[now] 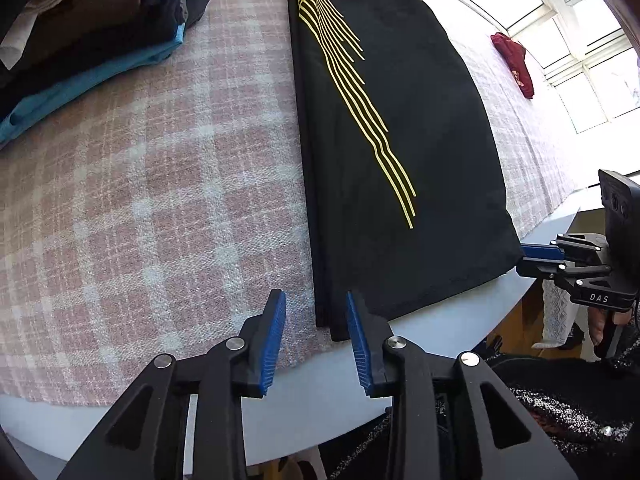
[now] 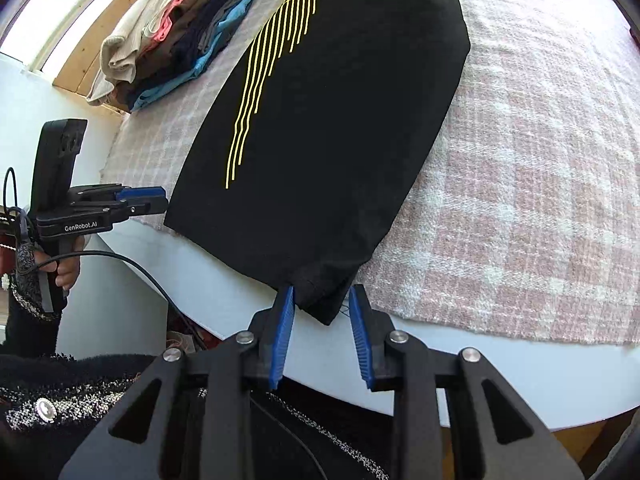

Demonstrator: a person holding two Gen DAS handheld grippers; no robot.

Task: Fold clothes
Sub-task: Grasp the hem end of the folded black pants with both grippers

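Looking along both claws, I see the black garment (image 1: 400,152) lying as a long folded strip on the pink checked cloth (image 1: 140,200) that covers the bench (image 1: 440,344). Its long axis runs from the near edge straight away toward the far side, with the yellow line print (image 1: 360,92) slanting across it. The hem end hangs just over the cloth onto the bare near edge of the bench.

My left claw (image 1: 316,340) stands apart, empty, with the garment's near left corner just ahead and between the line of its pads; nothing is touched as far as I can tell. My right claw (image 2: 322,340) is also apart, and the near right corner of the hem sits in the gap between its pads, the left pad (image 2: 285,320) at or against the fabric edge, not yet pinched.

So each claw faces its own hem corner, the right one nearer to a grip. I judge the coming move to be closing on both corners and carrying the hem away along the long axis to halve the strip.

A stack of folded clothes (image 2: 180,36) sits at the far left corner, well apart.
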